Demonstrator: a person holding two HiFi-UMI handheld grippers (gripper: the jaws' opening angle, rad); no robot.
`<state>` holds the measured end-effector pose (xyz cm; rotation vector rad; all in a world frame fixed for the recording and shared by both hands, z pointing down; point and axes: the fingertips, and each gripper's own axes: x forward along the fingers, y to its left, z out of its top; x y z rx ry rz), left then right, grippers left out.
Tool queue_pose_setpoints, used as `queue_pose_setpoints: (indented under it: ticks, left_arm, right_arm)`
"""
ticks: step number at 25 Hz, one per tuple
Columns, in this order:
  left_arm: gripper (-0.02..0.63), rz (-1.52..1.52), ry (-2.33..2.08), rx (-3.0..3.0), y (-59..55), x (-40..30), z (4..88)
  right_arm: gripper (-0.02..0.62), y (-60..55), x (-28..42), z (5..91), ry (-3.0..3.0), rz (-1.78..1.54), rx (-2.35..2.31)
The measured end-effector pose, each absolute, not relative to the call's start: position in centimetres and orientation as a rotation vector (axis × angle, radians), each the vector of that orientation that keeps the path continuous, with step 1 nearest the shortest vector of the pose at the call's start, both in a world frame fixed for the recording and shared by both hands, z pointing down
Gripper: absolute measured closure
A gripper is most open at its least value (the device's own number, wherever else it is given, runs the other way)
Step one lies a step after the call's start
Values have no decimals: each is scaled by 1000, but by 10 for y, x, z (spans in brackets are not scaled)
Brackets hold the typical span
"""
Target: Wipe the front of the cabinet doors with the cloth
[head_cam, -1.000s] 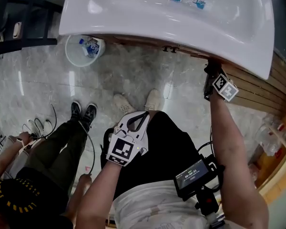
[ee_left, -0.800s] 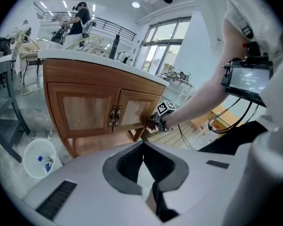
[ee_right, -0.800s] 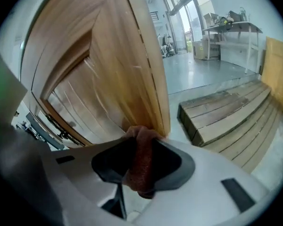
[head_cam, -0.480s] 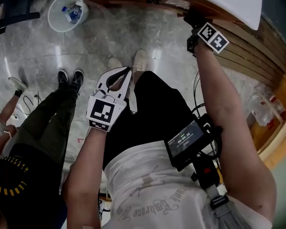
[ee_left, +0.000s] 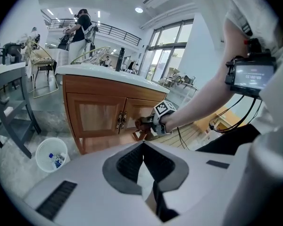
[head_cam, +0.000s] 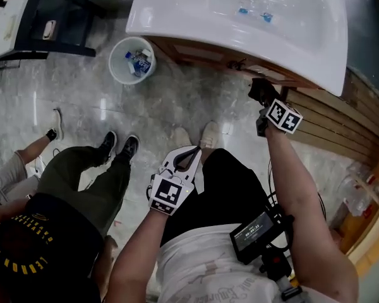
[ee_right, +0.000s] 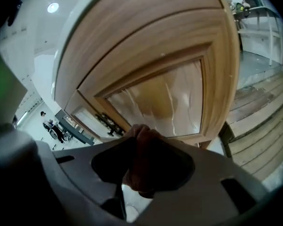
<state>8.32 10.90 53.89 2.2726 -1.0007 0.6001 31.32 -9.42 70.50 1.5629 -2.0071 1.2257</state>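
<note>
The wooden cabinet stands under a white basin top, with two doors and dark handles at the middle. My right gripper is shut on a brown cloth and holds it against the glossy panel of the right door. From the left gripper view the cloth sits low on that door, just right of the handles. My left gripper hangs shut with nothing in it, over my lap and well back from the cabinet.
A white bucket with litter stands on the marble floor left of the cabinet. Another person's legs and shoes are close on my left. Wooden slats lie to the right. A dark table frame stands at far left.
The head view has swung, showing more of the basin again. My right gripper stays on the right door with the cloth, now a little below the basin's rim. The left gripper is still shut.
</note>
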Motion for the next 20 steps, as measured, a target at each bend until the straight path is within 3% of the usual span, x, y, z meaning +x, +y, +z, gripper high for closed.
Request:
queue_pose_setpoints:
  ticks: [20]
  left_arm:
    - [594,567,-1074,2449,87,45,425]
  right_arm:
    - [469,-25,258,401,-2590,754,1287]
